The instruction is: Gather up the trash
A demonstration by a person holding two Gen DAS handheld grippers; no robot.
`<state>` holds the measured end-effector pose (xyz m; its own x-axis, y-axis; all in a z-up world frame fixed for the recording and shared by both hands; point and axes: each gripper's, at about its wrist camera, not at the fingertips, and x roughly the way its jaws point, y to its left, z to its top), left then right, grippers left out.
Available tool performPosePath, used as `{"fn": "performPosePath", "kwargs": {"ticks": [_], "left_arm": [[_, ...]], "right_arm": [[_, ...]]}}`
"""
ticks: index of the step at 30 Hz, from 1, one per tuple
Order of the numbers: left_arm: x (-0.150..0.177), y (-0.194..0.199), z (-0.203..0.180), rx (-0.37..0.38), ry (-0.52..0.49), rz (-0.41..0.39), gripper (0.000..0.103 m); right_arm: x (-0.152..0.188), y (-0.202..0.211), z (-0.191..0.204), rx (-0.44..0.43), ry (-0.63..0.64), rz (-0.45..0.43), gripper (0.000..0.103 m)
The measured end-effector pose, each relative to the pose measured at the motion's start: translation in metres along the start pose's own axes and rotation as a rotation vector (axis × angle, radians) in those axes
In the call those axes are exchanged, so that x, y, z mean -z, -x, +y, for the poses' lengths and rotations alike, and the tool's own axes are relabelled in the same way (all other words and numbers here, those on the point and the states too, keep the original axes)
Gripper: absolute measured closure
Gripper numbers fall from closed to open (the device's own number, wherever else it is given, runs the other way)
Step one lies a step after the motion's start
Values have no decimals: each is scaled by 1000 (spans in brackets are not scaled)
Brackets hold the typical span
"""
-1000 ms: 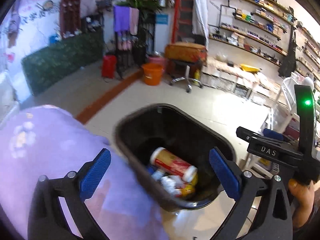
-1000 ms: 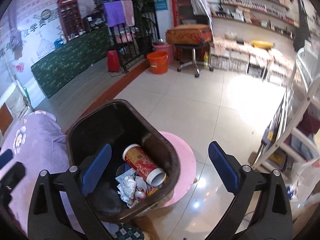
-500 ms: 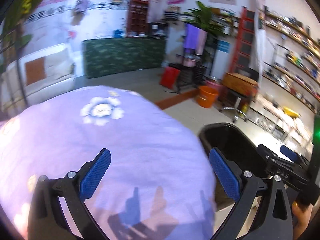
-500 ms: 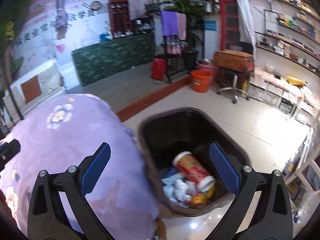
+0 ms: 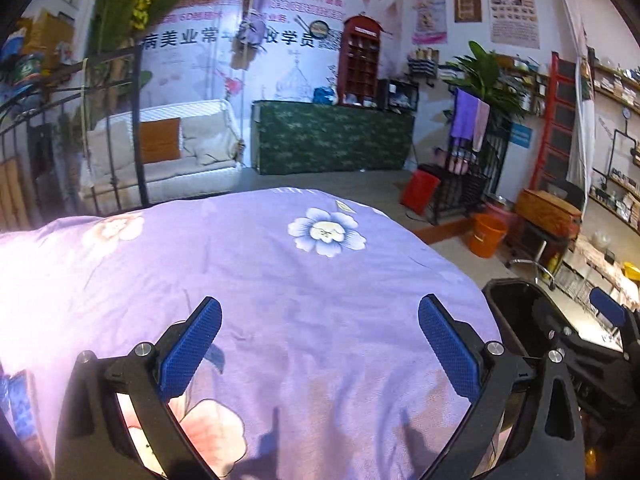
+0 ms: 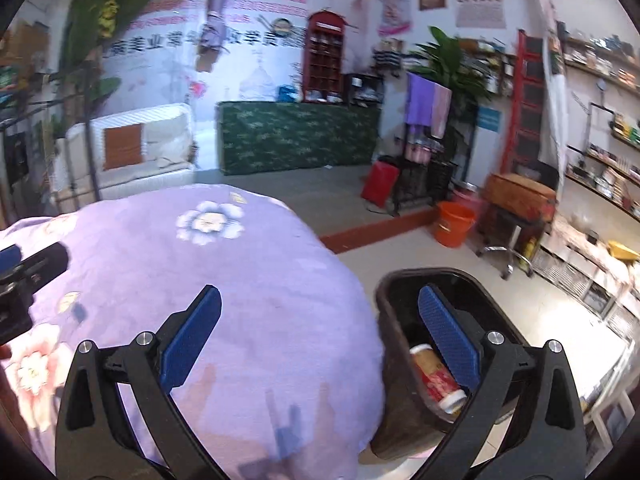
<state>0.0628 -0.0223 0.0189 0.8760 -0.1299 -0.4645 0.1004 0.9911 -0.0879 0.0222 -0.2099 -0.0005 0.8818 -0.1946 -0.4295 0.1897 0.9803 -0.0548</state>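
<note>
the left gripper [image 5: 319,343] is held wide apart over a purple flowered cloth [image 5: 280,280] that covers a rounded table top, and nothing is caught between its blue pads [image 5: 188,350]. the right gripper [image 6: 319,343] is likewise spread wide and empty, and it is seen above the right edge of the same cloth [image 6: 240,280] and the near rim of a black bin [image 6: 472,280]. the bin is placed on the pale tiled floor just beside the table, to its right, and in the left view only part of the bin [image 5: 516,312] is shown behind the other tool. inside the bin a red and gold paper cup [image 6: 438,380] is seen lying on its side (partly hidden by the right pad). farther off, an orange bucket [image 6: 454,226] is set on the floor near a dark rack, and a white sofa [image 5: 168,156] is set against the back wall.
</note>
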Motion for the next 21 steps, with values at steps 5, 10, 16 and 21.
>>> {"fn": "performPosePath", "kwargs": {"ticks": [5,10,16,21], "left_arm": [[2,14,13,-39,10,-48,6],[2,25,19,-21,26,-92,6],[0,28,20,-35,37,-107,6],[4,29,18,-35,39,-102,6]], "right_arm": [[-1,27,12,-36,28,-102,6],[-5,35,18,-27,29,-133,6],[-7,33,15,-30,9,-124,6],[-8,31,12,-30,1,-112,6]]}}
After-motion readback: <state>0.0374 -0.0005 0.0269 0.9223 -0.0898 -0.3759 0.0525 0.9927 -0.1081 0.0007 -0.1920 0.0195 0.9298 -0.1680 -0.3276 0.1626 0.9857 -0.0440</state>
